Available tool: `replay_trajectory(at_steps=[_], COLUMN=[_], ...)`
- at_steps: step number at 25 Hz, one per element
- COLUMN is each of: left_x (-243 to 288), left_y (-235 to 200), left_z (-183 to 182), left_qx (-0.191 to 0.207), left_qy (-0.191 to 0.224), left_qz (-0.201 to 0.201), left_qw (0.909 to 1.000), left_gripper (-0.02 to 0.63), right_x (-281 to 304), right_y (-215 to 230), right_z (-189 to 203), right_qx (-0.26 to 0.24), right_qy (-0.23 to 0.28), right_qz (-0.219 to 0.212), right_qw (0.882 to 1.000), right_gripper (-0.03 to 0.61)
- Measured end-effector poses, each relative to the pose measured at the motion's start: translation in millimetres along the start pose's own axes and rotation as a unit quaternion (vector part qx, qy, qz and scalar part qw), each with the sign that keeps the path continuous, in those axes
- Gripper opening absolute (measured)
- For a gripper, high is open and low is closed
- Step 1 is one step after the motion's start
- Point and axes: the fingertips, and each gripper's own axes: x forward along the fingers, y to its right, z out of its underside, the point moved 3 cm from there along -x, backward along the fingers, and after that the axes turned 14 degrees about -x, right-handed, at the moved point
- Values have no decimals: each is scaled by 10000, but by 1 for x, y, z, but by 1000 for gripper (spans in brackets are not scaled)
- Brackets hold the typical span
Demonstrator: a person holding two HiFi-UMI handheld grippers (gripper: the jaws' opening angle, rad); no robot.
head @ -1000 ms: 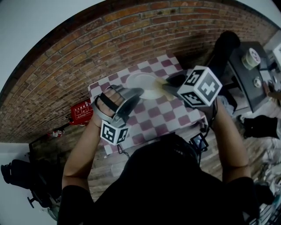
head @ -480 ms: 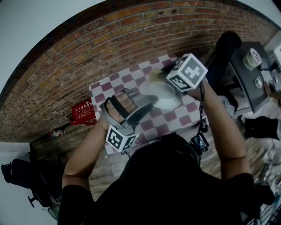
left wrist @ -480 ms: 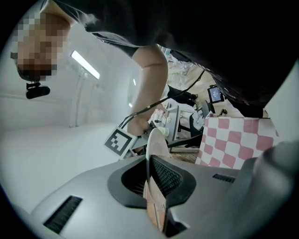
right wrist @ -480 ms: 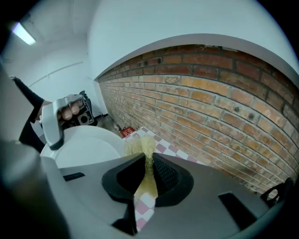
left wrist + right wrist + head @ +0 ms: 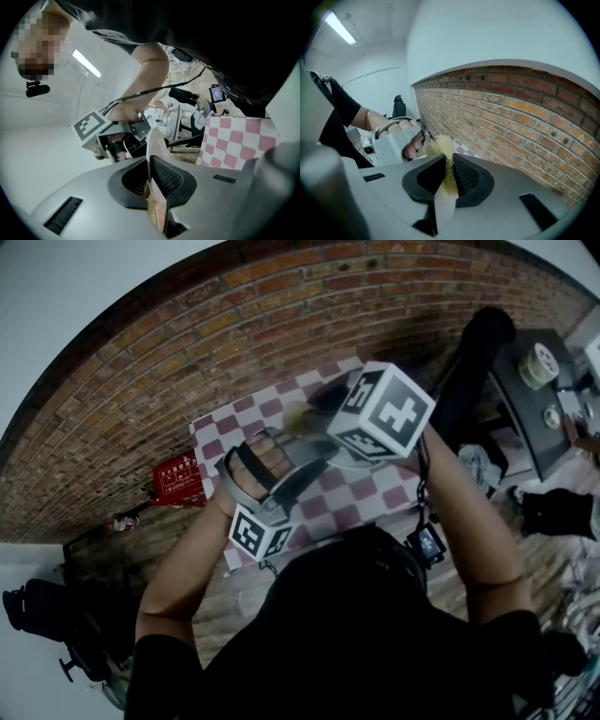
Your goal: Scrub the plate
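White round plate (image 5: 153, 140), clamped on edge by the left gripper (image 5: 151, 176) over the pink-checked table (image 5: 375, 498), is seemingly being scrubbed by the right gripper (image 5: 446, 176) pinching a yellow fibrous scrubber (image 5: 442, 149), next calling for a firm stroke across its face.

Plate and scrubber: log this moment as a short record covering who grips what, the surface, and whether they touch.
left gripper: jaws shut on the plate's rim
plate: white, seen edge-on
right gripper: jaws shut on the scrubber
scrubber: yellow, fibrous, sticking out past the jaws
surface: checked cloth, pink and white, by a brick wall
scrubber touching plate: cannot tell; the marker cube covers it in the head view
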Motion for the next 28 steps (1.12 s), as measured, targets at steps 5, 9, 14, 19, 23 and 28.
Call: replay_trajectory(at_steps=[5, 9, 14, 19, 23, 28], left_x=[-5, -7, -9, -7, -4, -1], left_y=[-1, -3, -1, -1, -2, -4], left_z=[18, 24, 26, 18, 10, 12], left_qx=[141, 159, 191, 164, 150, 107], left_qy=[-246, -341, -399, -304, -209, -235], left_qz=[-132, -142, -91, -77, -76, -85], left_qw=[9995, 9992, 9990, 9994, 9996, 9996], left_gripper=[20, 20, 20, 20, 20, 20], right_x=[-22, -31, -37, -32, -20, -12], right_y=[-12, -10, -1, 20, 30, 24], right_z=[-4, 19, 51, 73, 69, 39], right_qx=[99, 228, 442, 541, 453, 245], right_qy=[218, 74, -198, -483, -537, -306], right_qz=[242, 440, 579, 845, 1003, 924], right_qw=[9994, 9987, 9971, 9938, 9925, 9950], right_gripper=[49, 49, 49, 49, 49, 48])
